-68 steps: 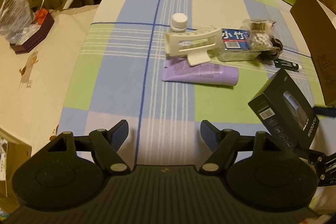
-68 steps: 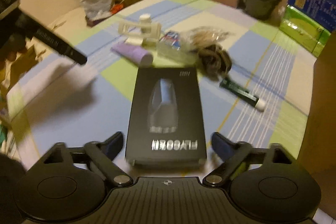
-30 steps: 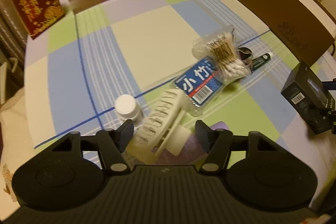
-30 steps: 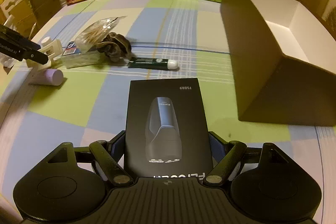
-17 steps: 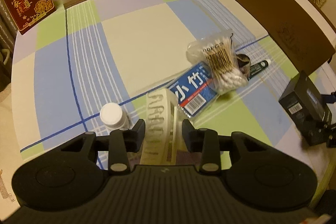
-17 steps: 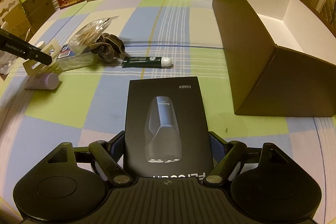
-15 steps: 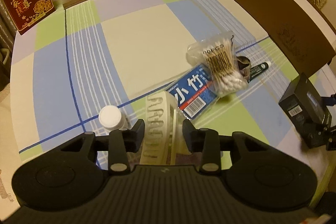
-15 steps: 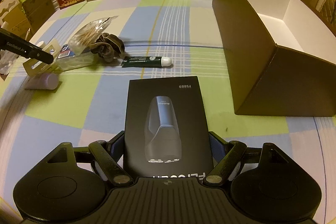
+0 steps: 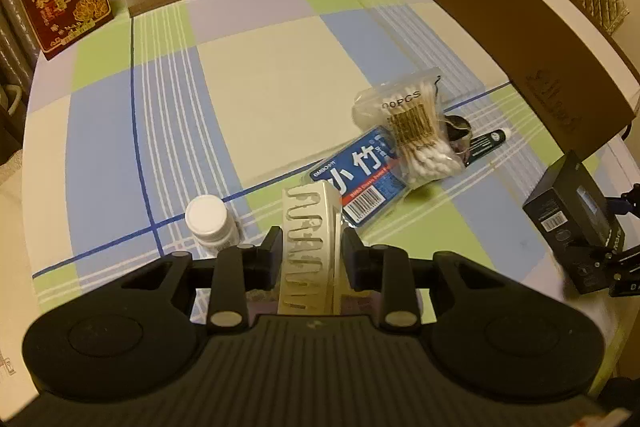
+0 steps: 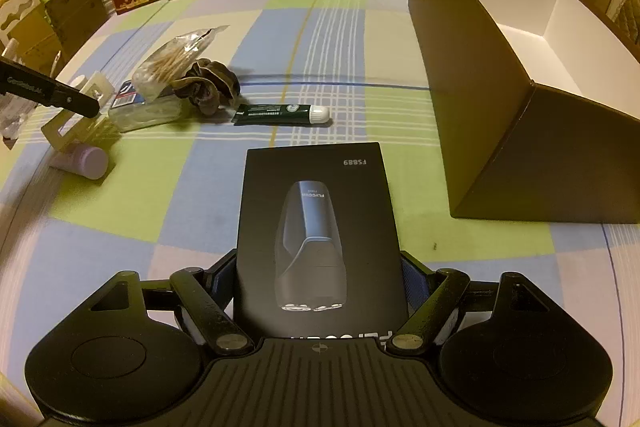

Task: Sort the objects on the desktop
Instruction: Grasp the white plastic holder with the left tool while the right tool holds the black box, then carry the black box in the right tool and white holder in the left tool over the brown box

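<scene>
Closing down over the last second, my left gripper (image 9: 310, 259) now pinches the cream slotted rack (image 9: 308, 247) across its narrow sides; a second ago its jaws stood apart around it. The rack is upright between the pads, its base just over the lilac tube (image 10: 82, 158), which is mostly hidden beneath. I judge the grasp made and the lift next.

My right gripper (image 10: 318, 279) has not changed: jaws wide, clamped on the black shaver box (image 10: 318, 235), held above the cloth near the open brown carton (image 10: 500, 107). That item looks ready to go in; the carton reads to me as the sorting target, though nothing is inside it yet that I can see.

Count, working outward from the rack:
- one white-capped bottle (image 9: 210, 221), just beside my left finger
- one blue-labelled clear box (image 9: 360, 179), touching the rack's far end
- one bag of cotton swabs (image 9: 416, 131), lying on that box
- one dark scrunchie (image 10: 208, 87)
- one green tube with white cap (image 10: 280, 115)

Seven loose items in all, two gripped, five still on the checked tablecloth (image 9: 260, 87).
</scene>
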